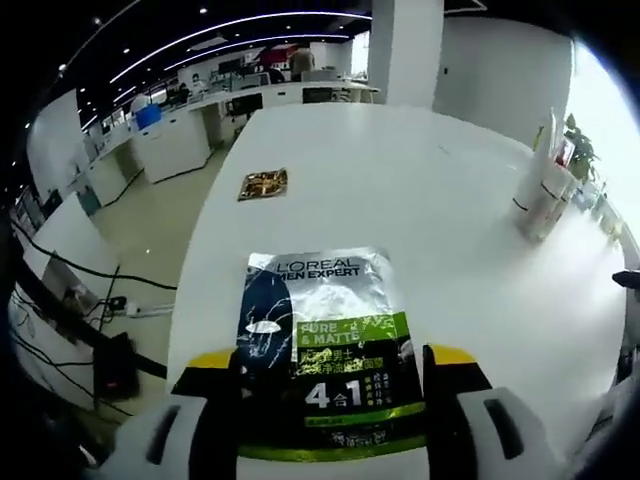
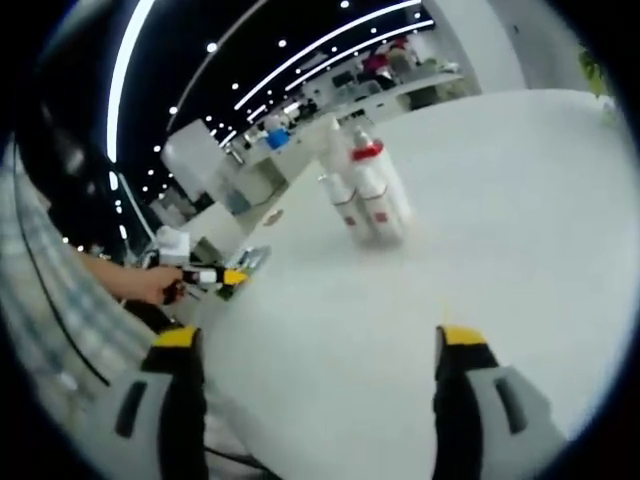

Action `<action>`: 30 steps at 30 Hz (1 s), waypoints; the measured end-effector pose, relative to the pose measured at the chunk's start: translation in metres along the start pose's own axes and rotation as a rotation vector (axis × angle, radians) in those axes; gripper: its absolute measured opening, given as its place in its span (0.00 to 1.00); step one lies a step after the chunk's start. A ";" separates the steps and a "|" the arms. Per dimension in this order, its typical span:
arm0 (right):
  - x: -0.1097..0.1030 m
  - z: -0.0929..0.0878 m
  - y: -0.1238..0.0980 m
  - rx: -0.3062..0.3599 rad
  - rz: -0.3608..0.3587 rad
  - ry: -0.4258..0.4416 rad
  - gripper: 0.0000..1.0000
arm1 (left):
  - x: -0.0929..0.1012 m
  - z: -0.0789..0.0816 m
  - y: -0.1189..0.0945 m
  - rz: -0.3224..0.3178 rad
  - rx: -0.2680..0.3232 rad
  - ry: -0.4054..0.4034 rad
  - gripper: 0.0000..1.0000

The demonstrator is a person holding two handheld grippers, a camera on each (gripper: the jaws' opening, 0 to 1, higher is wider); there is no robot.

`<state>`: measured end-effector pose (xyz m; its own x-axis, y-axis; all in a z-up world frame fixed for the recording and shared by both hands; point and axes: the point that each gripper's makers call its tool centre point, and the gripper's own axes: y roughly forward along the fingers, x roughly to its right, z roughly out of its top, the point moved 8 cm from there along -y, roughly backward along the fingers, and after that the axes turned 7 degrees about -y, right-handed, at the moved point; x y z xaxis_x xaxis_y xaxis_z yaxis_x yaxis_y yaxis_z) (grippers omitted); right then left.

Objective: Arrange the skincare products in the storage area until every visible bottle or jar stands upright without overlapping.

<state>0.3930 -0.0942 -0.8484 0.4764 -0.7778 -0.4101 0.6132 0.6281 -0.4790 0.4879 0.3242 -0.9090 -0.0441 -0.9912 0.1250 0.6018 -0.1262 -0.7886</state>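
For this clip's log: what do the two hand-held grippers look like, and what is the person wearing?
The left hand-held gripper and the right hand-held gripper match: black jaws capped with yellow tips, rising from pale grey-white housings with dark slots. In the right gripper view the left one appears small, black and yellow. The person's sleeve is a light checked fabric.

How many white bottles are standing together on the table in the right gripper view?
3, as far as I can tell: a small bottle on the left, a red-collared bottle beside it, and a taller bottle behind. They overlap, so another may be hidden.
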 end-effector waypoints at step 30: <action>-0.004 -0.005 0.001 -0.004 -0.014 -0.019 0.87 | 0.004 0.000 0.006 0.012 -0.086 0.012 0.56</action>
<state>0.3880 -0.0904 -0.8510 0.4798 -0.7868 -0.3882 0.6175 0.6171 -0.4877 0.4911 0.3195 -0.9136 -0.0466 -0.9930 0.1083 0.5315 -0.1164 -0.8390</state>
